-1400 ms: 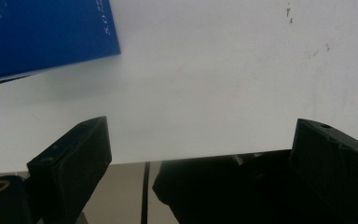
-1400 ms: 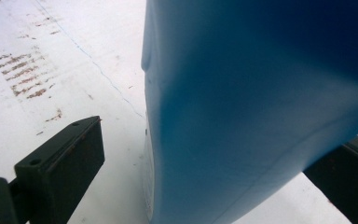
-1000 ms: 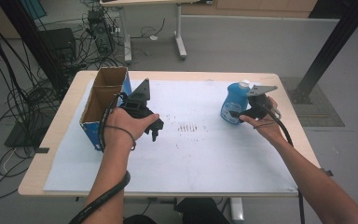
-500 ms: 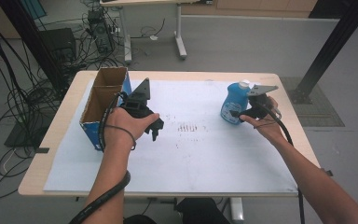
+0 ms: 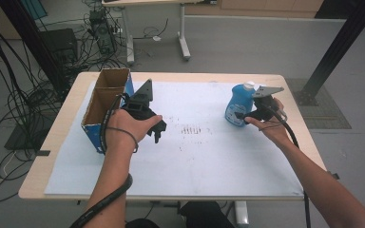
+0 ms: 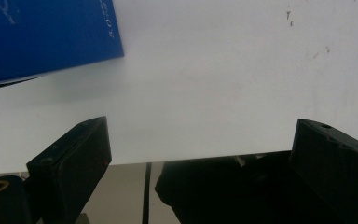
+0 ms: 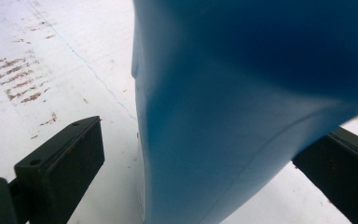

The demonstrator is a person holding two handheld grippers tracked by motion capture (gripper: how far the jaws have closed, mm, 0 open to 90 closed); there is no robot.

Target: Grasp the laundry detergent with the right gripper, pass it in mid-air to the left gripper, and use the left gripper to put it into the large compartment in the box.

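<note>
A blue plastic bottle [image 5: 239,105] with a white cap stands upright at the right of the white sheet. My right gripper [image 5: 241,115] is open around its lower body. In the right gripper view the bottle [image 7: 242,93] fills the space between the jaws, with a small gap at the left jaw. An open cardboard box [image 5: 93,136] with blue sides lies at the table's left. My left gripper [image 5: 158,133] hovers just right of it, open and holding nothing. The left gripper view looks down on the sheet [image 6: 214,79] and one blue box corner [image 6: 46,37].
A white sheet [image 5: 209,161] covers most of the wooden table [image 5: 59,142], with brown smudges [image 5: 192,129] near its middle. Cables and equipment lie on the floor [image 5: 33,95] at the left. A second table's legs [image 5: 183,42] stand beyond the far edge.
</note>
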